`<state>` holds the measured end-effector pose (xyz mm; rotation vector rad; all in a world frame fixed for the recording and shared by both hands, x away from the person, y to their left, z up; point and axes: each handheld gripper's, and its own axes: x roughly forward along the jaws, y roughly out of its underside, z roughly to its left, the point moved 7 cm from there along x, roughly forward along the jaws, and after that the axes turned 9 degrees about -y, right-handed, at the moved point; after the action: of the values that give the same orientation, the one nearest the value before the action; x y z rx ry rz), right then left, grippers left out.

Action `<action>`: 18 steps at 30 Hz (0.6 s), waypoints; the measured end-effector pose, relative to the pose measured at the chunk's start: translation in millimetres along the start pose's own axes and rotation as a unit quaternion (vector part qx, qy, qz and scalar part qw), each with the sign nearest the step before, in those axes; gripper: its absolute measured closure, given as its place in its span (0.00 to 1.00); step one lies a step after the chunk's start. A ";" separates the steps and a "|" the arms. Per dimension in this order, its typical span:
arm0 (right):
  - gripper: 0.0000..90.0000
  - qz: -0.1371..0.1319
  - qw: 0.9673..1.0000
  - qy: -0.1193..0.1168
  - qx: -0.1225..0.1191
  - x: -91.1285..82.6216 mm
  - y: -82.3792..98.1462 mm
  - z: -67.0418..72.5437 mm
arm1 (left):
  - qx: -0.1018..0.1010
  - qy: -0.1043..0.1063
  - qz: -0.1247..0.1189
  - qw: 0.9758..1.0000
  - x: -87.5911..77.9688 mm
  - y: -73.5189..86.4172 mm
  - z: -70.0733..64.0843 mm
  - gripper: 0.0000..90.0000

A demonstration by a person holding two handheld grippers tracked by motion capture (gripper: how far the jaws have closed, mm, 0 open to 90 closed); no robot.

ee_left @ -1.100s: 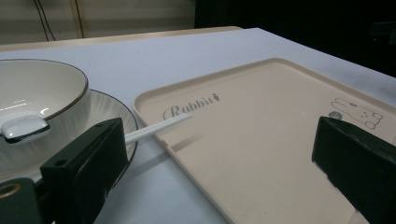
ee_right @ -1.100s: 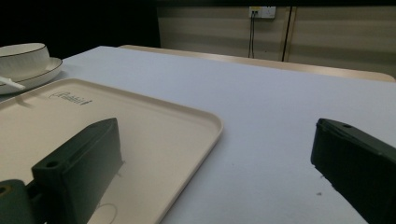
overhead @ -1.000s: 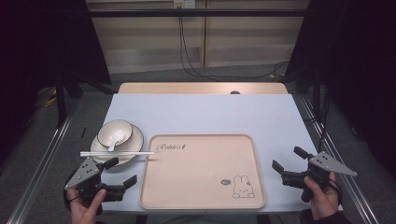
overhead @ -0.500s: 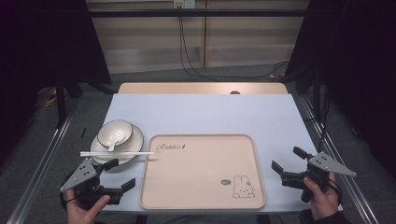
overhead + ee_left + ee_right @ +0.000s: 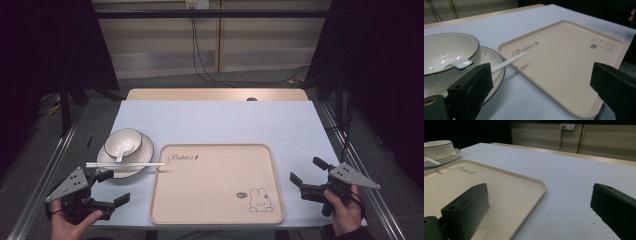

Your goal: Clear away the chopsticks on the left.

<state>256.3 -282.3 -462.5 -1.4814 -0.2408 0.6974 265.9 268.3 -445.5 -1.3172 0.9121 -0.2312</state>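
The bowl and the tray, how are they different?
The bowl is round and deep; the tray is a flat rectangle with rounded corners. The bowl is white with a dark rim and holds a spoon; the tray is beige, far bigger and bare, with a rabbit drawing. Both sit on the table.

Table [image 5: 215, 120] with tray [image 5: 217, 218], plate [image 5: 144, 152]

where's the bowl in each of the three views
High view: the bowl sits left of centre on a plate, left of the tray.
Left gripper view: at the left edge, a spoon inside it.
Right gripper view: top left corner.
Shared landmark: the "Rabbit" lettering on the tray corner nearest the bowl.
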 end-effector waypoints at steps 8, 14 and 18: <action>0.02 0.002 1.000 0.001 0.002 0.6 0.8 0.5 | 0.009 0.025 0.036 0.999 4.4 -2.2 23.3 0.05; 0.02 0.003 1.000 0.000 -0.002 -0.4 1.2 0.2 | 0.058 0.021 0.053 0.997 7.4 -0.3 48.6 0.08; 0.02 0.004 1.000 -0.001 -0.001 -0.5 1.4 0.6 | 0.062 0.015 0.068 0.996 10.5 4.6 62.6 0.09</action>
<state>255.1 -282.2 -463.6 -1.4842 -0.2377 0.7054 314.0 308.7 -455.9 -1.1361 0.9929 -0.1989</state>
